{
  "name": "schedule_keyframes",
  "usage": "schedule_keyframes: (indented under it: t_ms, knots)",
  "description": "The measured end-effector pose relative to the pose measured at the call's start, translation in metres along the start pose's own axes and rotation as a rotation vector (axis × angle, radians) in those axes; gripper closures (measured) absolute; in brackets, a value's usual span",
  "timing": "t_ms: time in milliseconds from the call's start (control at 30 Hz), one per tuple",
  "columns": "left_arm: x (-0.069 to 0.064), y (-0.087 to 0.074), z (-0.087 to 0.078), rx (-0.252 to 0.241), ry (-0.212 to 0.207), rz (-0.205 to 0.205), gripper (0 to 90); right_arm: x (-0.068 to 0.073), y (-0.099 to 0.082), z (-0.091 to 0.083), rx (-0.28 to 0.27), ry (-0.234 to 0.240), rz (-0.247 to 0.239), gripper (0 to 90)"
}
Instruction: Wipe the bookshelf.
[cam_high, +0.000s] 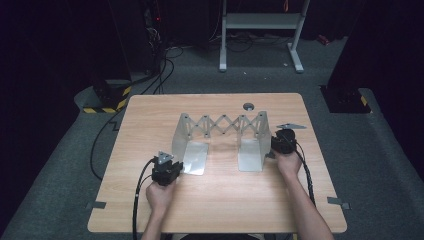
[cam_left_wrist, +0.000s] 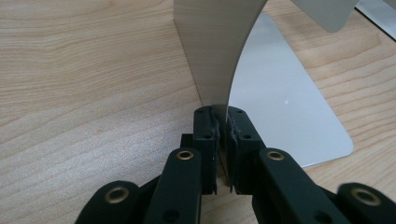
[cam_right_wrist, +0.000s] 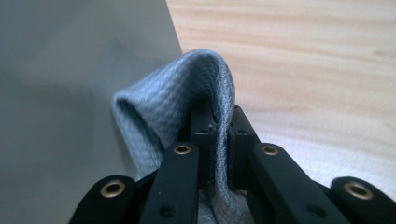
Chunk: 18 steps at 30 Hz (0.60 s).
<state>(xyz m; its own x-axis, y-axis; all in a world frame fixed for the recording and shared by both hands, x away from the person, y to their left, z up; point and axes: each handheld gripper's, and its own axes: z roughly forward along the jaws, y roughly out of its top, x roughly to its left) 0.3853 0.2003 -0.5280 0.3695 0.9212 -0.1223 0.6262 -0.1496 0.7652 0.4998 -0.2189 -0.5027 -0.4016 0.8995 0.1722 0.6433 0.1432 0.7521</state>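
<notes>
grey waffle-weave cloth (cam_right_wrist: 177, 107), silver bookend (cam_high: 220, 137)

Table brightly lit amid dark surroundings; close views slightly soft.

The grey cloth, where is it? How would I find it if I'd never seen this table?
Start at the wooden table and find the shiny metal folding rack in its middle. Go to the rack's right end plate, where the right claw is pinched shut on the grey cloth. It is the one soft, woven, floppy thing there; everything beside it is hard metal or wood.
</notes>
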Motion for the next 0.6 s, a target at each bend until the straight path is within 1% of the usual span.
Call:
schedule_keyframes:
  t_ms: [100,133,200,267,400,500,600]
  knots:
    - [-0.001,0.0,0.0,-0.002,0.006,0.006,83.1,0.0,-0.006,0.001,0.006,0.004,0.001,85.0]
    - [-0.002,0.0,0.0,0.001,0.012,0.015,83.0,0.0,-0.008,0.001,0.009,0.006,0.0,85.0]
    - [-0.003,0.0,0.0,-0.001,0.02,0.021,82.7,0.001,-0.012,0.001,0.01,0.008,-0.003,84.9]
    - [-0.003,0.0,0.0,0.001,0.02,0.02,82.5,0.003,-0.016,-0.001,0.009,0.012,-0.007,84.9]
    - [-0.003,0.0,0.0,-0.001,0.028,0.027,82.0,0.006,-0.021,-0.007,0.013,0.016,-0.033,84.8]
    - [-0.004,0.0,0.0,0.0,0.036,0.033,81.1,0.009,-0.027,-0.014,0.014,0.03,-0.052,84.8]
    - [-0.004,0.0,0.0,0.0,0.041,0.032,79.7,0.01,-0.036,-0.023,0.009,0.042,-0.059,84.7]
